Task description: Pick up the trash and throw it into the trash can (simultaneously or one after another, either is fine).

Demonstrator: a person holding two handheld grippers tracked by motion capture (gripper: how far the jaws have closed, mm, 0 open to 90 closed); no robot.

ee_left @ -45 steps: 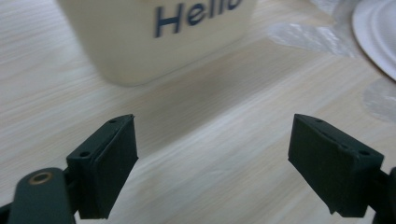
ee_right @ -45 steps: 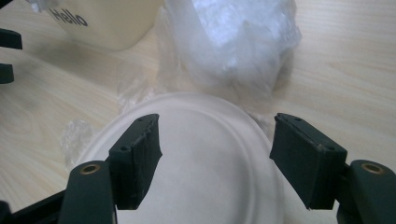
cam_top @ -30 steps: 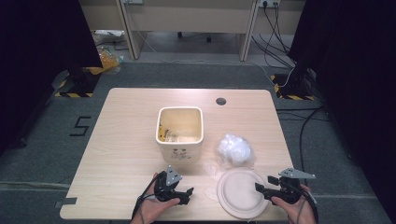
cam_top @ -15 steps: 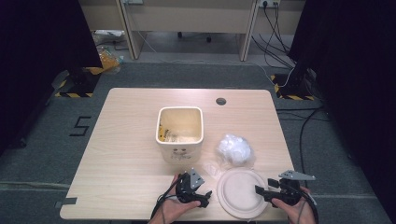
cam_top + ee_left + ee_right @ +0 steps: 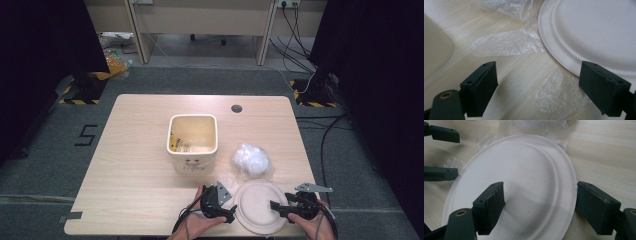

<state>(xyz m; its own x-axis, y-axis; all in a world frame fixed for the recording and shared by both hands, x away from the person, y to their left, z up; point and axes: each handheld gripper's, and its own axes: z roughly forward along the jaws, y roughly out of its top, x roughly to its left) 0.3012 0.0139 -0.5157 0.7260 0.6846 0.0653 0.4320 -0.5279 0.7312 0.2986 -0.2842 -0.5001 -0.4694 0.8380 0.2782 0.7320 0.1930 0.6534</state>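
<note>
At the near edge of the tabletop, the high view shows 2 hands, each holding tongs, on either side of a white paper plate. The left tongs sit just beside the plate's left rim; the right tongs reach over its right part. That view also takes in a cream bin near the middle of the tabletop, with yellow and pale scraps inside, and a crumpled wad of clear plastic between the bin and the plate.

The left gripper view gives what the high view cannot resolve: thin clear film lies flat on the wood, and it runs under the plate's rim. The left tongs stand wide apart, empty, 1 jaw over bare wood, the other over the rim. The right gripper view shows the right tongs also wide apart, straddling the plate's edge, and the left tongs' 2 jaws at the far side.

The plate is round, shallow, finely textured, with a raised rim, and clean.

The tabletop is pale wood with a dark round grommet. Grey carpet surrounds it, marked with a "5"; cables trail at the back.
</note>
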